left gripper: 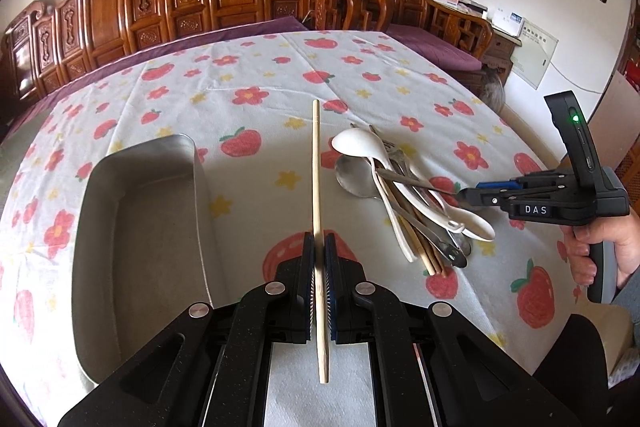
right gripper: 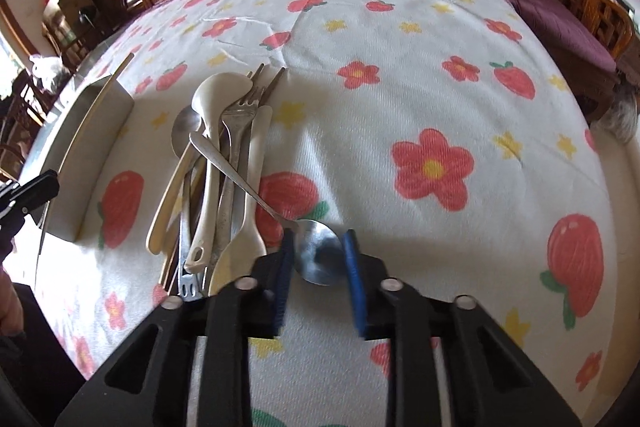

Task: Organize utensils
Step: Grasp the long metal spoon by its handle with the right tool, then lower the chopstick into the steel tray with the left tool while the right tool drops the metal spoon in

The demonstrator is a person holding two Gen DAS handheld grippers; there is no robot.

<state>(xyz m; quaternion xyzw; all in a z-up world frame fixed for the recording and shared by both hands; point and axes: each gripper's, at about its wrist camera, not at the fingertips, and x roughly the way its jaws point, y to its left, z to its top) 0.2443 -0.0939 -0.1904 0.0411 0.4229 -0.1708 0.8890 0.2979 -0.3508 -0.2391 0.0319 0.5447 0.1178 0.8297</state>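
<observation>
Tablecloth (left gripper: 248,67) fills both views, steel tray (left gripper: 136,227) lower left, utensil heap (right gripper: 216,167) centre, left gripper (left gripper: 319,247) clamping a chopstick (left gripper: 317,167), right gripper (right gripper: 318,251) closed around a spoon (right gripper: 318,255) bowl (best lifted slowly, clear of the pile).

Left tongs (left gripper: 319,251) clamped shut; right tongs (right gripper: 318,257) angled down, nearly closed.
</observation>
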